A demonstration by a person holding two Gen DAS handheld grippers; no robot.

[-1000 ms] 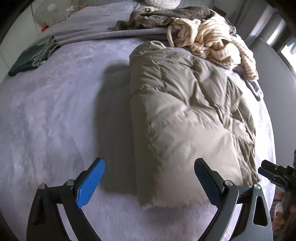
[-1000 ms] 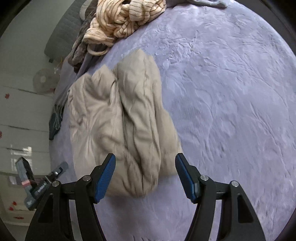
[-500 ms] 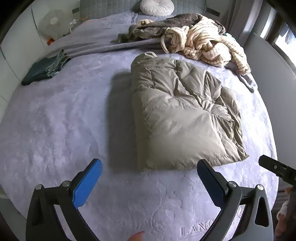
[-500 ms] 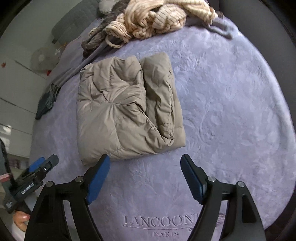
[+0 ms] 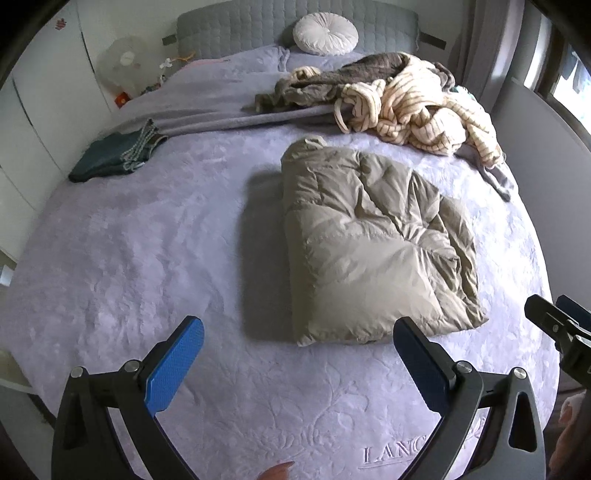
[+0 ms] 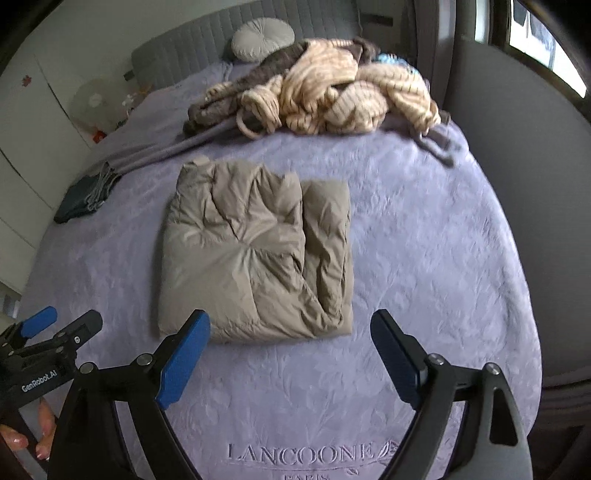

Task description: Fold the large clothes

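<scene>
A beige puffer jacket [image 5: 373,247] lies folded into a thick rectangle in the middle of the lilac bedspread [image 5: 147,258]; it also shows in the right wrist view [image 6: 258,254]. My left gripper [image 5: 295,363] is open and empty, held above the bed's foot, short of the jacket's near edge. My right gripper [image 6: 290,360] is open and empty, also back from the jacket's near edge. The right gripper shows at the right edge of the left wrist view [image 5: 561,328], and the left gripper at the left edge of the right wrist view [image 6: 48,332].
A pile of striped cream and grey-brown clothes [image 5: 399,99] lies at the far right of the bed. Folded dark green clothes [image 5: 114,155] sit at the far left. A round white cushion [image 5: 325,33] rests at the grey headboard. A grey wall panel [image 6: 535,221] runs along the bed's right side.
Both grippers have pulled back and up from the folded jacket toward the foot of the bed, so more of the bed shows. Both stay open. The jacket lies still.
</scene>
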